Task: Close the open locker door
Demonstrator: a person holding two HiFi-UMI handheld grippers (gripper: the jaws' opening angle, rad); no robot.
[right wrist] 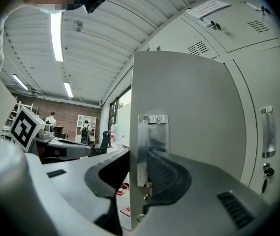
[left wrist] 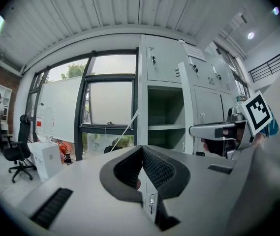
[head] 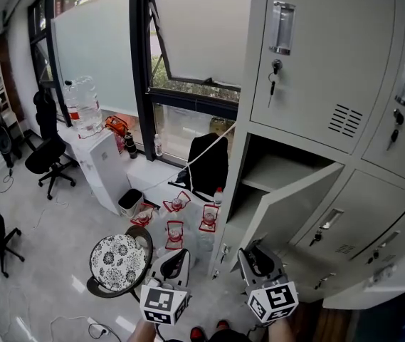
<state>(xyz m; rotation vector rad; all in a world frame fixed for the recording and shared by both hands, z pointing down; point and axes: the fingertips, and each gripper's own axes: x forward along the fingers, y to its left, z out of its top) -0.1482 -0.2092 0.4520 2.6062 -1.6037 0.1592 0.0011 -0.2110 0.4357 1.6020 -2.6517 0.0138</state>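
The open locker door [head: 298,205] hangs out from the middle row of grey lockers, and the bare compartment [head: 280,166] shows behind it. My right gripper [head: 257,255] is at the door's free edge. In the right gripper view that door edge [right wrist: 189,122] with its metal latch plate [right wrist: 152,146] stands between the jaws, and both pads lie against it; the right gripper [right wrist: 139,166] is shut on it. My left gripper [head: 176,263] hangs beside it, apart from the door. In its own view the left gripper [left wrist: 140,149] has its tips together with nothing held.
A patterned round stool [head: 119,260] and several red-framed items [head: 176,230] sit on the floor just left of my grippers. A white cabinet with water bottles [head: 99,166], a black office chair [head: 49,155] and a dark bag [head: 209,162] stand by the window. Shut lockers [head: 373,212] flank the door.
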